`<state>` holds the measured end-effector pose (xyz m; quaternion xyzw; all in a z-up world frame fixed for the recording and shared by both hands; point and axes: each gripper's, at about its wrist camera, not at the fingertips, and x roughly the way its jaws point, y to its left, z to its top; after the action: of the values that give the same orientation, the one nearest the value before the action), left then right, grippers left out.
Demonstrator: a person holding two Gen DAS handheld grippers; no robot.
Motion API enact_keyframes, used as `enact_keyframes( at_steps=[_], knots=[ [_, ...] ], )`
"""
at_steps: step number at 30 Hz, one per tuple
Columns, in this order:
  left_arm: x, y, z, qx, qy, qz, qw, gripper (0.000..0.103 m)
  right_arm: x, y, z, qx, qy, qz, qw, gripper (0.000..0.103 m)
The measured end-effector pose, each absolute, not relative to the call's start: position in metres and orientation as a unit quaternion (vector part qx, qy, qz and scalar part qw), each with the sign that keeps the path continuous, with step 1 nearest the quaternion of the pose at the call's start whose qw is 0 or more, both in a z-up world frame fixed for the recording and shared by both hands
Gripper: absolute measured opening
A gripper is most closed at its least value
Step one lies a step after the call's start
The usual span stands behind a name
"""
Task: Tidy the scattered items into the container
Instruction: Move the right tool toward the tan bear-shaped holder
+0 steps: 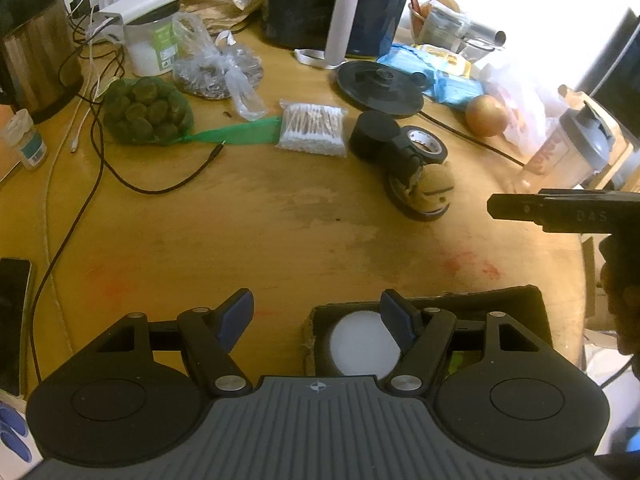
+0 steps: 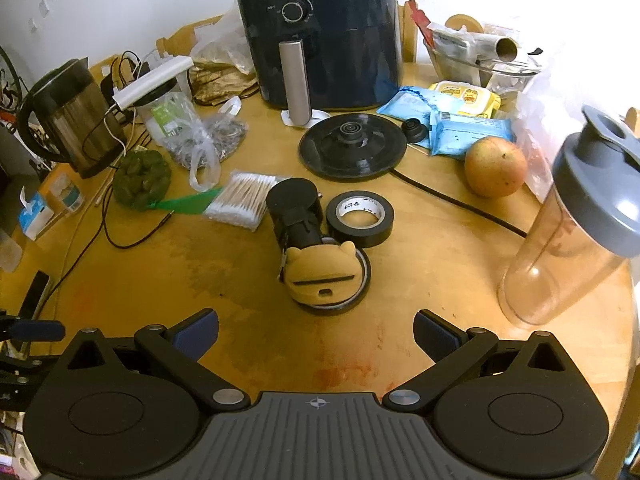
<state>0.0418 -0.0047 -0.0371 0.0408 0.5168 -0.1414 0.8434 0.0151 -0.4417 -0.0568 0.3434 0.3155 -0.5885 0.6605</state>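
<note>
Wooden table (image 2: 420,288) cluttered — both jaws spread, empty; tape roll (image 2: 360,219) mid-table.

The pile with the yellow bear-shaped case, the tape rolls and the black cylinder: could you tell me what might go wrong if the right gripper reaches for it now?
The yellow case lies on a tape roll and against the black cylinder, so closing the open right gripper on it may drag or scatter its neighbours.

The clear shaker bottle stands near the table edge beside the right gripper's path; a sideways swing could tip it.
</note>
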Motion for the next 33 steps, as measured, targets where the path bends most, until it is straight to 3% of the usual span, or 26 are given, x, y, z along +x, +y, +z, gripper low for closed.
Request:
enact_keyframes(
  at_steps=[26,33],
  knots=[
    [0.056,0.032,-0.04,0.02,0.531,-0.11,0.84,0.07,0.028,-0.506,-0.108,0.353,0.33,-0.585,0.651,0.102],
    [0.061,0.037,-0.042,0.016,0.535,-0.103,0.838,0.07,0.027,-0.524,-0.124,0.367,0.345,-0.58,0.641,0.096]
  ],
)
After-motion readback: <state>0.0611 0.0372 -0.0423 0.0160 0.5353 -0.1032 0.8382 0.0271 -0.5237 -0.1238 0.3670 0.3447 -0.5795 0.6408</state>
